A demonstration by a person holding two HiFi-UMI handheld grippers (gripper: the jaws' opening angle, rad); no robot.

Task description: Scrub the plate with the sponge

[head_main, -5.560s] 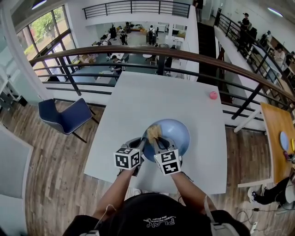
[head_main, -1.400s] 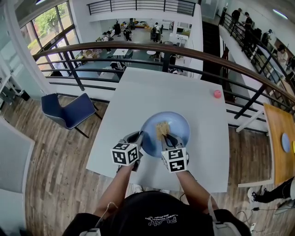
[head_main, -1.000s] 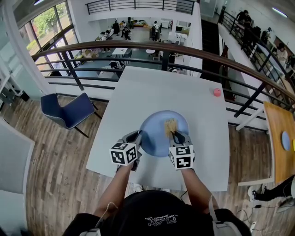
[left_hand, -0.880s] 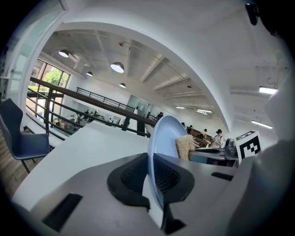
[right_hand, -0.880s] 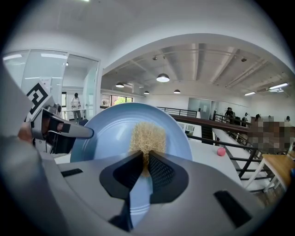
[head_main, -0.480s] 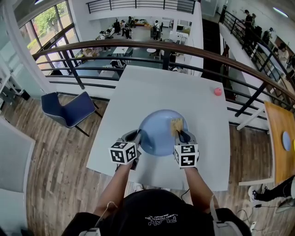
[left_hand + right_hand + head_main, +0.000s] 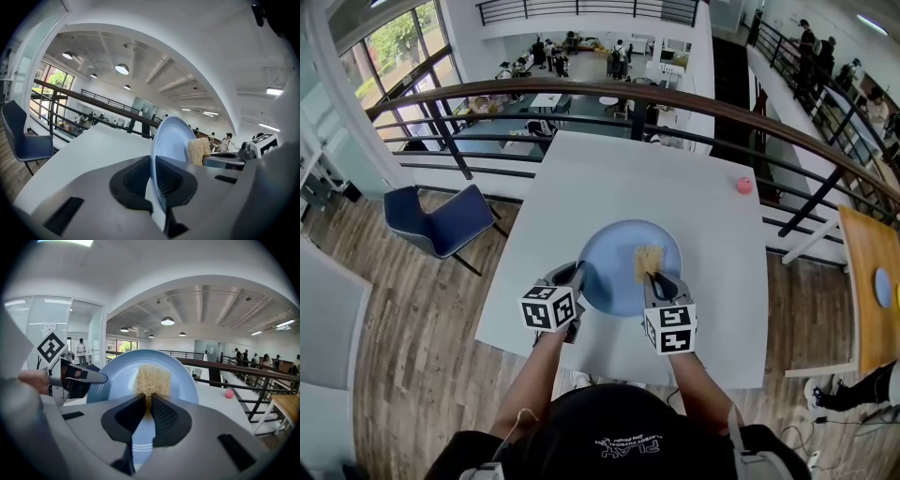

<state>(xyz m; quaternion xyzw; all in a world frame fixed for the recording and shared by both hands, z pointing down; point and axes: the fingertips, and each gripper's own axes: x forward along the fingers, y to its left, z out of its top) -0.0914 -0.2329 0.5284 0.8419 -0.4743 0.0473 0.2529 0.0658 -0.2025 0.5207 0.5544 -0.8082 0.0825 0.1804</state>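
Note:
A light blue plate [image 7: 619,262] is held tilted over the white table [image 7: 609,197]. My left gripper [image 7: 572,278] is shut on the plate's left rim; in the left gripper view the rim [image 7: 157,154] runs between the two pads. My right gripper [image 7: 654,279] is shut on a tan fibrous sponge [image 7: 648,259] that presses on the plate's face right of centre. In the right gripper view the sponge [image 7: 152,379] sticks out beyond the jaws against the plate [image 7: 117,376], and my left gripper [image 7: 77,376] shows at the left.
A small pink ball [image 7: 743,185] lies near the table's far right edge. A blue chair [image 7: 441,225] stands left of the table. A railing [image 7: 581,98] runs behind the table, and a wooden table [image 7: 867,281] is at the right.
The right gripper has dragged the sponge from the plate's right edge back toward its centre. The left gripper keeps its hold on the rim.

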